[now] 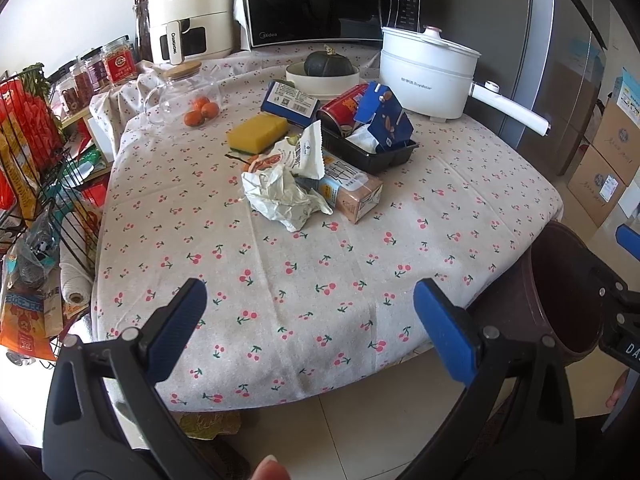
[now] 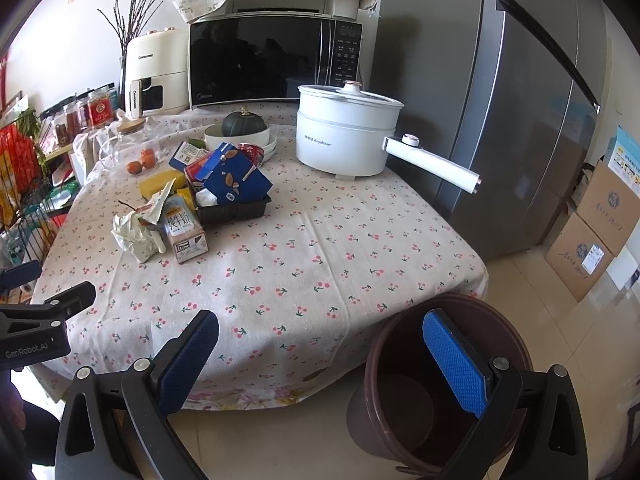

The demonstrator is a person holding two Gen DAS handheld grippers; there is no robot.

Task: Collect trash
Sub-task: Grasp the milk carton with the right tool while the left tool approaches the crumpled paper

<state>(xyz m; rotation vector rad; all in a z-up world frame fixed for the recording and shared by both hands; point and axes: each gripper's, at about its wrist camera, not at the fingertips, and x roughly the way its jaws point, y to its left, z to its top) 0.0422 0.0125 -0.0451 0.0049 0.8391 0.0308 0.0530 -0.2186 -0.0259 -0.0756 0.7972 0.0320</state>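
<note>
While both my grippers, left and right, gape empty, crumpled wrapper lies ahead, brown bin under my right.

My tongs are matt black plastic with blue pads of knurled rubber. The counter wears a soft, matt cherry-print cloth. The wrapper is crumpled paper, the tray glossy black plastic, the sponge coarse foam. The bin is smooth brown plastic; the fridge brushed metal.
</note>
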